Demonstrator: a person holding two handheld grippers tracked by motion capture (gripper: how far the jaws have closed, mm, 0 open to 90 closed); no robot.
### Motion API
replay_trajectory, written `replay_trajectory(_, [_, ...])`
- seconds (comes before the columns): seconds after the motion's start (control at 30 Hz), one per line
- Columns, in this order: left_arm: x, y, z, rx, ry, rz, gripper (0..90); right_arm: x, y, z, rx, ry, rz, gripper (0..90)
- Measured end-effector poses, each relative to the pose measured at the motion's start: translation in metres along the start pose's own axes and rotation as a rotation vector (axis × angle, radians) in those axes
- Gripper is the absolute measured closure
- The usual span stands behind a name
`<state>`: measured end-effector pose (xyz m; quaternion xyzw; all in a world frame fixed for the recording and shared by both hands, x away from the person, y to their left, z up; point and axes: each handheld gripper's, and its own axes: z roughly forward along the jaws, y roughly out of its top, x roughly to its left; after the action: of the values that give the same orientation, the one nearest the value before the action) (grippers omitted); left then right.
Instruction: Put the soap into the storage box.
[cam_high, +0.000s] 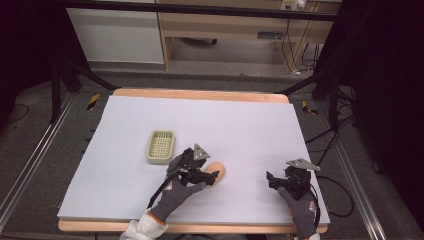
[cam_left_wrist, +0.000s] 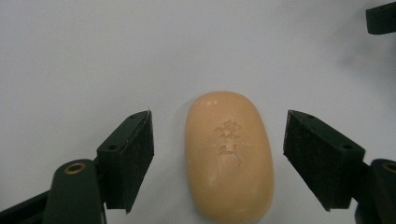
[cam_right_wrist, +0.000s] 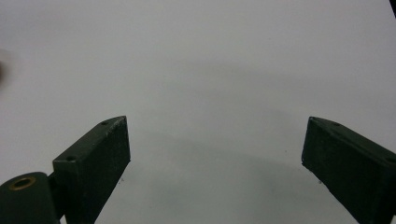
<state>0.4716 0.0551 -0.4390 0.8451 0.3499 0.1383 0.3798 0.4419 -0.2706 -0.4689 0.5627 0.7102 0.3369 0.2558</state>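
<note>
An orange oval bar of soap (cam_left_wrist: 229, 156) lies flat on the white table cover, stamped side up; in the high view the soap (cam_high: 218, 170) sits near the table's middle front. My left gripper (cam_left_wrist: 218, 161) is open, its jaws standing apart on either side of the soap without touching it. In the high view the left gripper (cam_high: 206, 177) sits low over the bar. My right gripper (cam_high: 271, 181) rests at the front right, and its own view shows it (cam_right_wrist: 215, 161) open over bare cover.
A pale green slotted soap dish (cam_high: 161, 146) stands on the cover to the left of and behind the soap. The white cover (cam_high: 240, 125) spreads over a wooden table. Cables lie on the floor at the right.
</note>
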Motion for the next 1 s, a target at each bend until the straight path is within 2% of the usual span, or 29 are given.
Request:
replay_trajectory(0.57, [-0.005, -0.002, 0.019, 0.039, -0.004, 0.007, 23.8, -0.001, 0.0, 0.001, 0.002, -0.001, -0.005, 8.1])
replay_trajectory(0.8, [-0.009, -0.008, 0.033, 0.062, 0.004, 0.01, 24.3, 0.0, 0.0, 0.001, 0.008, -0.001, -0.002, 8.1])
replay_trajectory(1.0, [-0.009, -0.009, 0.037, 0.068, 0.007, 0.005, 25.4, 0.0, 0.0, 0.001, 0.009, -0.001, -0.002, 8.0])
